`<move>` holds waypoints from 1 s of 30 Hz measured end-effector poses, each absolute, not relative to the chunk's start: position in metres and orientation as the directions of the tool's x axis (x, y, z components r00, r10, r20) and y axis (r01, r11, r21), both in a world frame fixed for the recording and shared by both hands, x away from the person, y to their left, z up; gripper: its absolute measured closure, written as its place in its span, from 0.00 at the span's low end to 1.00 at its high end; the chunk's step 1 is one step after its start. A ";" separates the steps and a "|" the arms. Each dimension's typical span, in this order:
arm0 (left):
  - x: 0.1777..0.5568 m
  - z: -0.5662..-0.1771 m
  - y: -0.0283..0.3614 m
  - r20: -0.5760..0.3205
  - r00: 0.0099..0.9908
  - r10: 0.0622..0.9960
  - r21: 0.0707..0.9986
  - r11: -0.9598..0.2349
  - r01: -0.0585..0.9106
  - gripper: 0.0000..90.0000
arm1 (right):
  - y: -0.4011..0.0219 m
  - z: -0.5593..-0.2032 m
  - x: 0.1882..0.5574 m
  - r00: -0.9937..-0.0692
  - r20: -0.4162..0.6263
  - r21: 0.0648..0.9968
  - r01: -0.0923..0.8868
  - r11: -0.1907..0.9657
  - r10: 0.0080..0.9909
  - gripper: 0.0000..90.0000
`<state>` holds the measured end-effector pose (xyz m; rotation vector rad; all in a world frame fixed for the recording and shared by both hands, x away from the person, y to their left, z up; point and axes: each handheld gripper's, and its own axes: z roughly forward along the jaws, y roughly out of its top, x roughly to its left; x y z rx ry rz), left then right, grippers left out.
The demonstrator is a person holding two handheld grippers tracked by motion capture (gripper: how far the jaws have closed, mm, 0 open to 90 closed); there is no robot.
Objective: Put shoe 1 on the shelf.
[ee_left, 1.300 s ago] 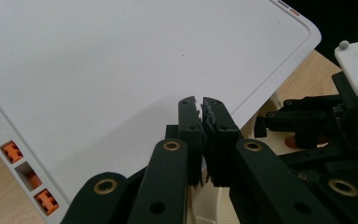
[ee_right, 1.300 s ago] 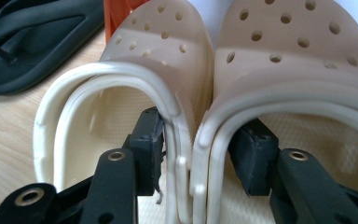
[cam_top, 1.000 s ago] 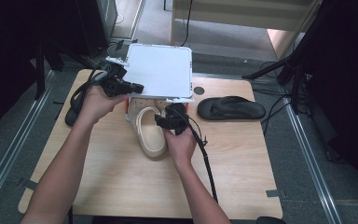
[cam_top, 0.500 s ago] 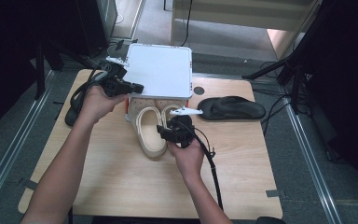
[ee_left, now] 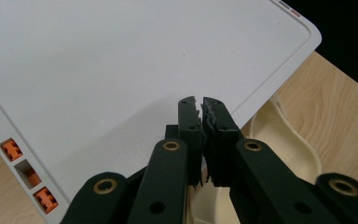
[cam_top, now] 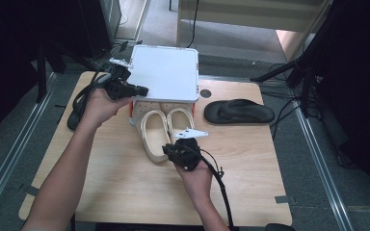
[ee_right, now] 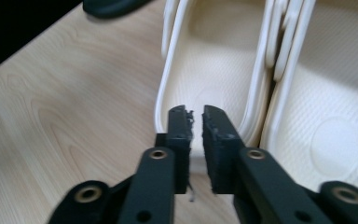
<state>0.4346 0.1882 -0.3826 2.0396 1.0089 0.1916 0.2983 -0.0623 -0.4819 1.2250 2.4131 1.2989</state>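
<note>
A white box lid [cam_top: 166, 72] stands raised over its box. My left gripper [cam_top: 142, 90] is shut on the lid's front left edge [ee_left: 121, 93], with the rim pinched between its jaws [ee_left: 201, 109]. Two cream slippers [cam_top: 154, 134] lie side by side in front of the box, toes under the lid. My right gripper [cam_top: 167, 150] sits at the left slipper's heel. Its jaws have just been closing and now pinch that heel rim [ee_right: 182, 70], so the gripper [ee_right: 195, 121] is shut on it. The other cream slipper [ee_right: 326, 116] lies right beside it.
A black sandal [cam_top: 238, 111] lies on the wooden table [cam_top: 125, 187] to the right of the box. Another dark sandal [cam_top: 74, 115] lies at the left edge, partly under my left forearm. A cable [cam_top: 221, 187] trails from the right gripper toward the near edge.
The right hand drew back toward the near edge, uncovering the second cream slipper, and its jaws closed on the left slipper's heel. The left hand and the lid stayed put.
</note>
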 end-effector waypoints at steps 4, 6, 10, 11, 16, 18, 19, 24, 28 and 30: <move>0.434 -0.383 0.188 -0.212 0.664 0.717 0.738 -0.328 0.590 0.97 | -0.061 -0.489 0.291 -0.671 0.224 0.745 0.585 0.319 0.707 1.00; 0.434 -0.383 0.188 -0.214 0.663 0.718 0.739 -0.325 0.591 0.97 | -0.060 -0.492 0.289 -0.677 0.221 0.742 0.584 0.329 0.702 1.00; 0.434 -0.383 0.188 -0.213 0.663 0.718 0.739 -0.325 0.590 0.97 | -0.059 -0.504 0.286 -0.680 0.228 0.723 0.598 0.347 0.697 1.00; 0.434 -0.383 0.188 -0.214 0.663 0.718 0.739 -0.325 0.590 0.97 | -0.058 -0.506 0.284 -0.679 0.232 0.715 0.605 0.351 0.697 1.00; 0.434 -0.383 0.187 -0.210 0.663 0.718 0.739 -0.327 0.589 0.97 | -0.055 -0.520 0.282 -0.682 0.218 0.687 0.616 0.387 0.698 1.00; 0.434 -0.383 0.187 -0.211 0.662 0.719 0.740 -0.326 0.589 0.97 | -0.054 -0.524 0.283 -0.684 0.205 0.683 0.612 0.398 0.700 1.00; 0.434 -0.383 0.187 -0.211 0.662 0.719 0.740 -0.325 0.589 0.97 | -0.053 -0.525 0.284 -0.681 0.208 0.675 0.619 0.400 0.702 1.00; 0.434 -0.383 0.186 -0.208 0.661 0.721 0.741 -0.326 0.588 0.97 | -0.048 -0.524 0.290 -0.675 0.224 0.677 0.627 0.386 0.703 1.00; 0.434 -0.383 0.186 -0.209 0.661 0.721 0.740 -0.325 0.589 0.97 | -0.044 -0.518 0.293 -0.667 0.235 0.686 0.629 0.366 0.707 1.00; 0.434 -0.383 0.186 -0.208 0.660 0.722 0.740 -0.325 0.589 0.97 | -0.040 -0.515 0.296 -0.669 0.226 0.690 0.623 0.368 0.708 1.00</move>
